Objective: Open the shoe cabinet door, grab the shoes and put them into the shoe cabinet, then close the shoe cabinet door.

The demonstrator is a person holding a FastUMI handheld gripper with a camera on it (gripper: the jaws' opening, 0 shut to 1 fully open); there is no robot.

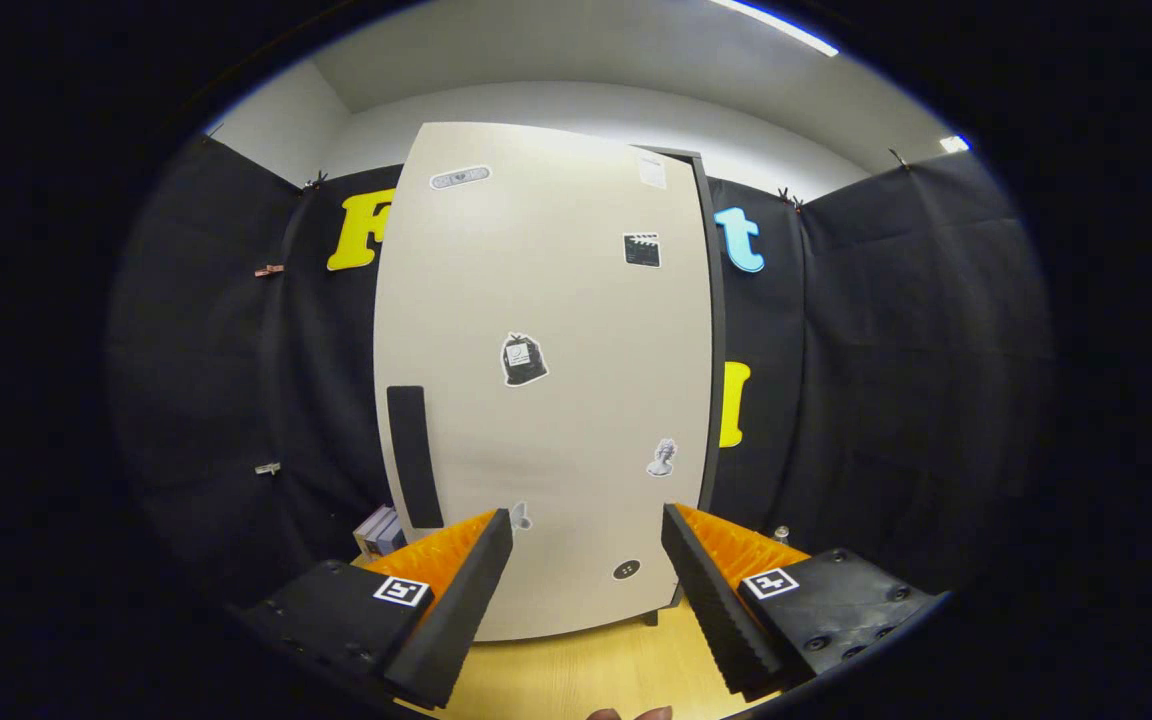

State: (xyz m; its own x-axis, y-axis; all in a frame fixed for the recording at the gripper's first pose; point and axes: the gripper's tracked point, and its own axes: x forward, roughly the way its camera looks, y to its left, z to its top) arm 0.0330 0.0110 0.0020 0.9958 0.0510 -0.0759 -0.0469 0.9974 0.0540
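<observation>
The shoe cabinet (546,380) stands tall and far ahead of the hand-held gripper (586,545), its smooth, pale, flat door (576,300) closed, with a dark vertical handle strip (414,456) low on the left and small stickers scattered over it. A light wooden floor (586,675) lies beneath. The hand-held gripper's ridged fingers (456,610) are spread wide, holding nothing. A fingertip (631,714) shows nearest.

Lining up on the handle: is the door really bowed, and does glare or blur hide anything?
Gripper view: the cabinet door bows from fisheye distortion; lighting is even, no glare; the dark handle strip is sharp; the open claw holds nothing, well short of the door.
</observation>
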